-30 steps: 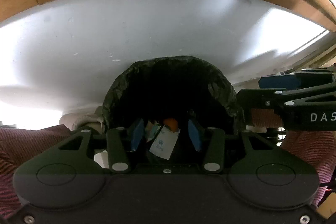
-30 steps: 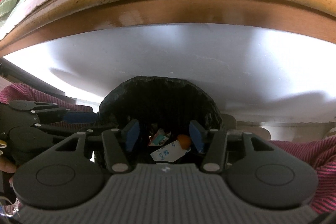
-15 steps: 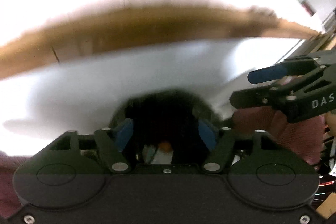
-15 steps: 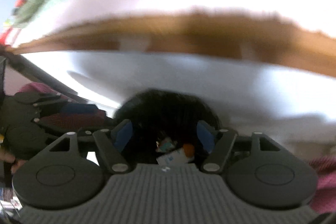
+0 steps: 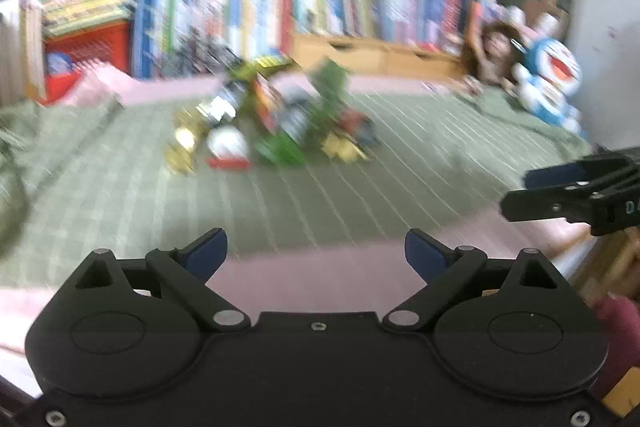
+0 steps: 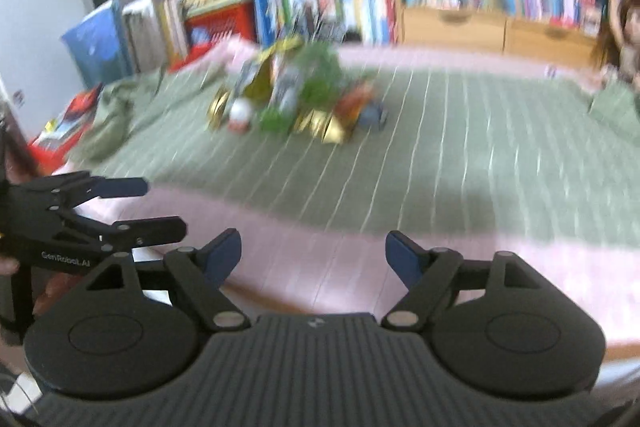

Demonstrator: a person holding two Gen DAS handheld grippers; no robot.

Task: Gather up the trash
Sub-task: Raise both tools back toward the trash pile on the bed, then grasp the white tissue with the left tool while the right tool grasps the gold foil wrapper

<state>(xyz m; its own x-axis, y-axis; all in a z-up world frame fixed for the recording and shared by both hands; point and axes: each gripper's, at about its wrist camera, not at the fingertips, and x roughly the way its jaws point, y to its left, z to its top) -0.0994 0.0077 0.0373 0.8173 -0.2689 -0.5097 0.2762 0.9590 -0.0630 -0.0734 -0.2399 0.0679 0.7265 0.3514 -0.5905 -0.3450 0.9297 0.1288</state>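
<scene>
Both views have swung up from the black-lined bin to the green striped bedspread. The left gripper and right gripper gape wide and empty. The trash pile sits mid-bedspread, well beyond both, so another pickup probably follows.
</scene>
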